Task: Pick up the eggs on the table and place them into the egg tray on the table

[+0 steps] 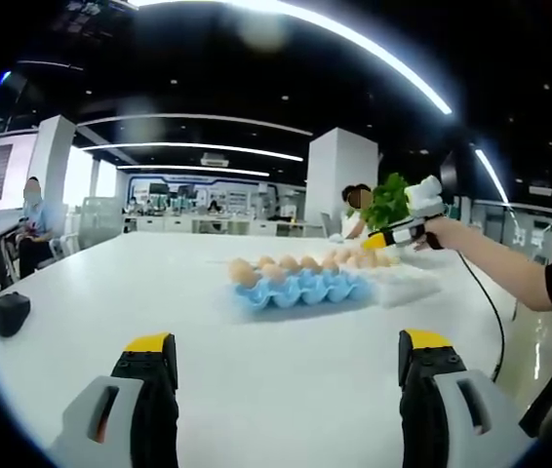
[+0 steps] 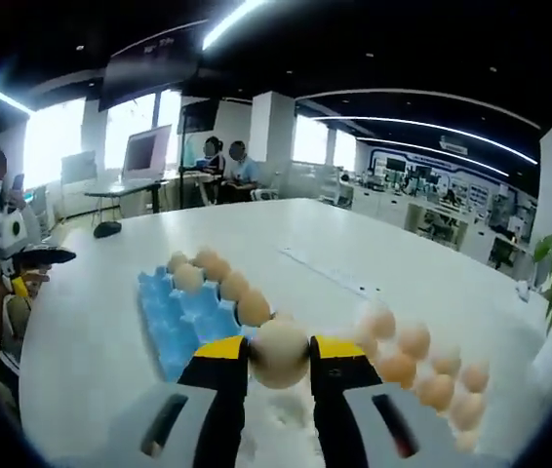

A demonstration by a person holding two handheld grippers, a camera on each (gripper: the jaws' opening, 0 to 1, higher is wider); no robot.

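Observation:
A blue egg tray (image 1: 300, 290) lies on the white table (image 1: 159, 292), with a row of brown eggs (image 1: 286, 265) along its far side. In the right gripper view the same tray (image 2: 174, 317) holds a row of eggs (image 2: 219, 273), and several loose eggs (image 2: 422, 370) lie to its right. My right gripper (image 2: 280, 351) is shut on a pale egg (image 2: 279, 336) just above the tray's near corner. In the left gripper view that gripper (image 1: 385, 238) hovers beyond the tray in a person's hand. My left gripper (image 1: 286, 341) stands wide open over bare table, well short of the tray.
A small black object (image 1: 11, 312) sits near the table's left edge. A green plant (image 1: 389, 200) stands behind the right gripper. A white strip (image 2: 330, 273) lies on the table beyond the tray. People sit at desks in the background.

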